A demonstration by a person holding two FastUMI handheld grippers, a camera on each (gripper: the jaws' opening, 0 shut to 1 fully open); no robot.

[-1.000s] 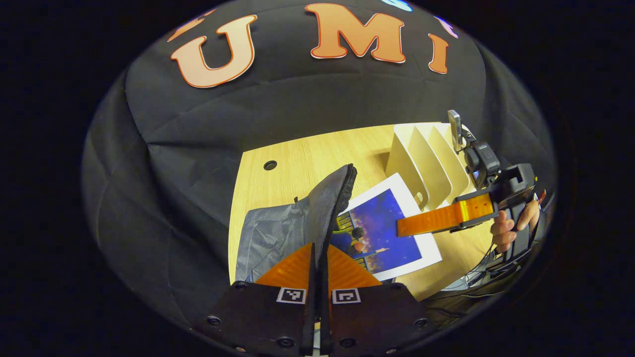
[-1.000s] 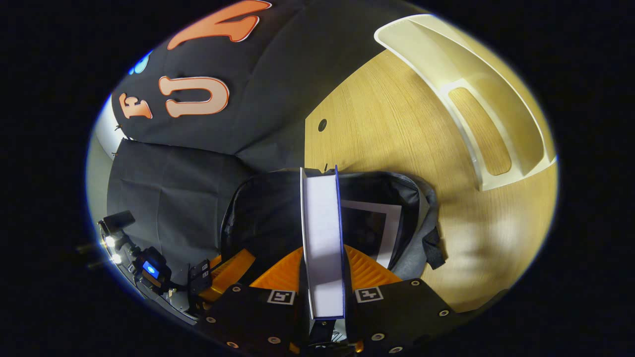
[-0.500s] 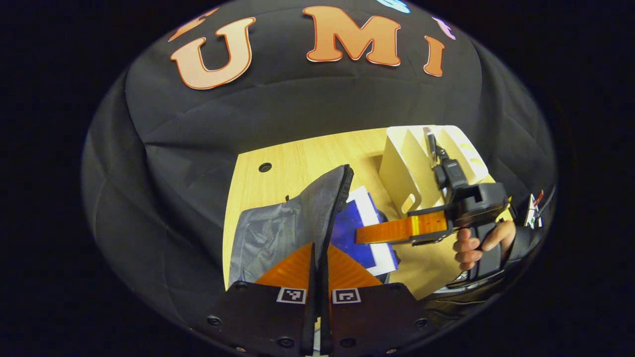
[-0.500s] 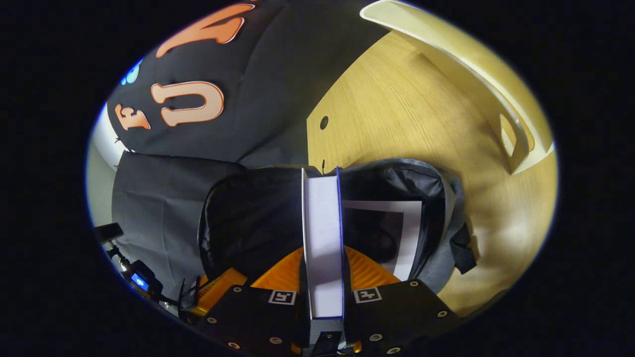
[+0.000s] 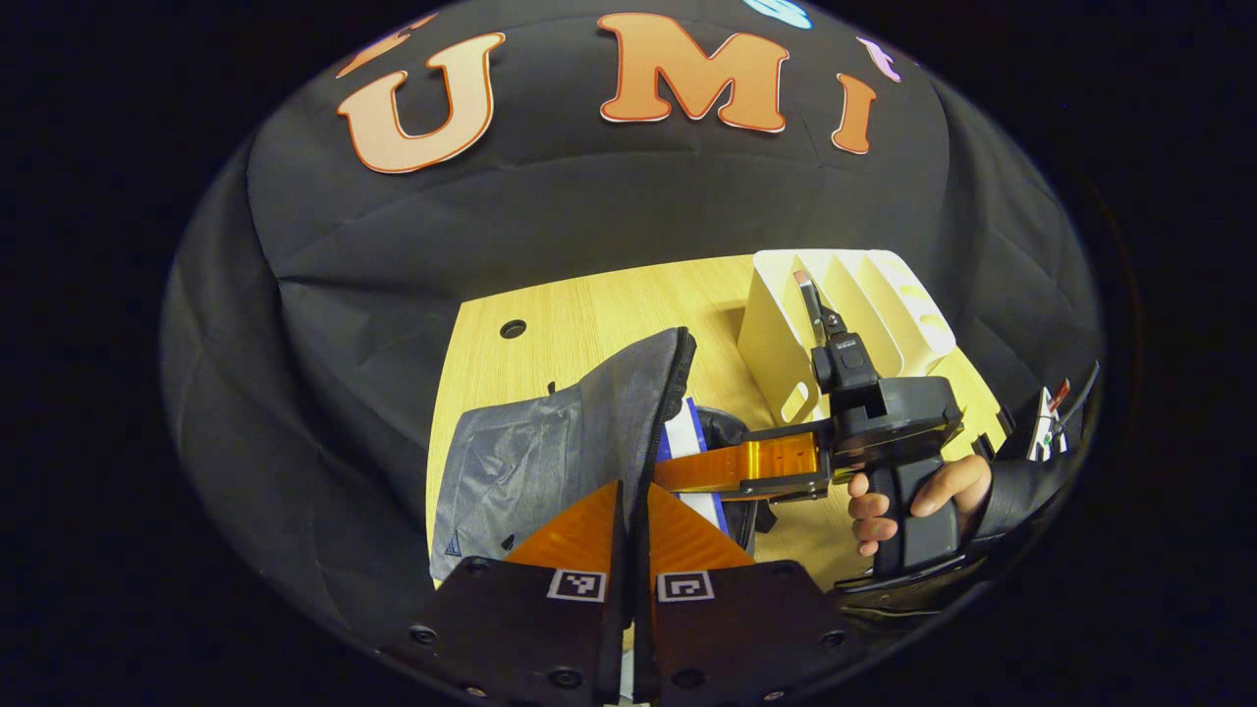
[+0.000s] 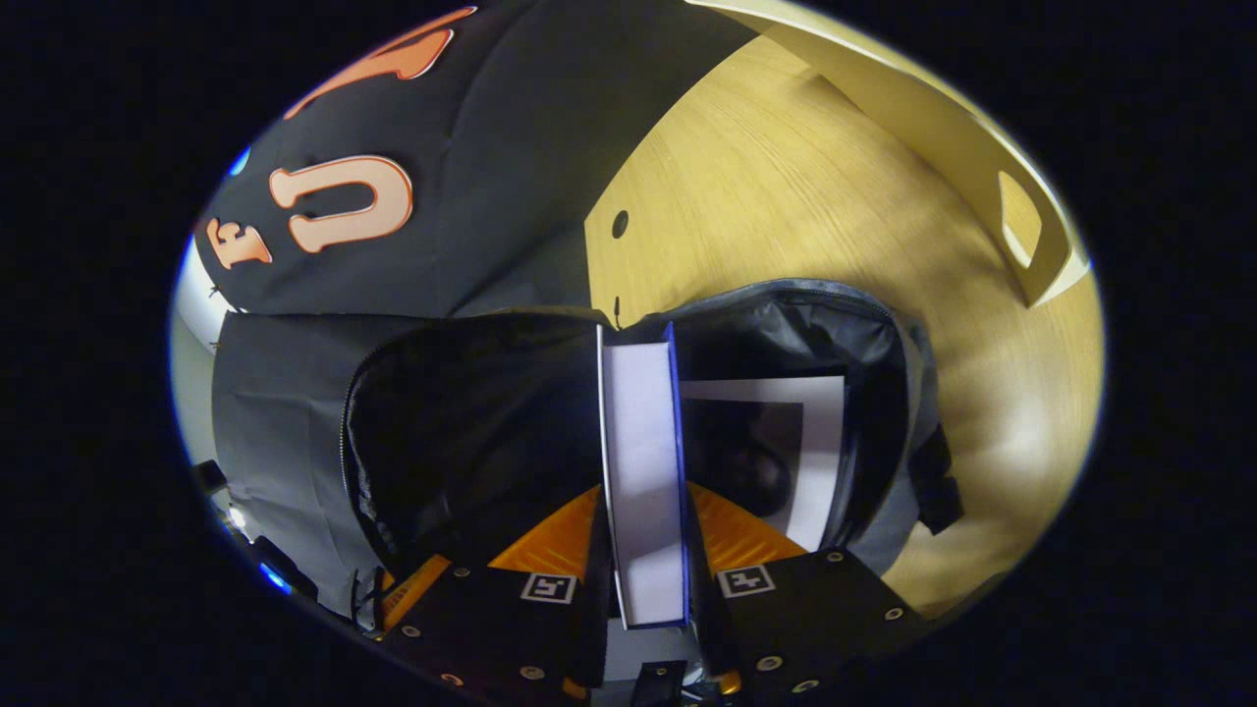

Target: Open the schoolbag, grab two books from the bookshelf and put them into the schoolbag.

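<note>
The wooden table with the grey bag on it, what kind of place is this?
Likely a staged recording booth, not a home: a light wooden table, a cream slotted bookshelf and a grey fabric schoolbag sit against draped black cloth.

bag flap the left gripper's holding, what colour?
Grey outside, with a black zipper edge. The flap shows best in the left gripper view, pinched by the left gripper.

Wooden table: schoolbag, bookshelf

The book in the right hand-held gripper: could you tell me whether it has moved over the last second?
Yes. In the left gripper view the book has gone left, away from the bookshelf, into the schoolbag.
</note>
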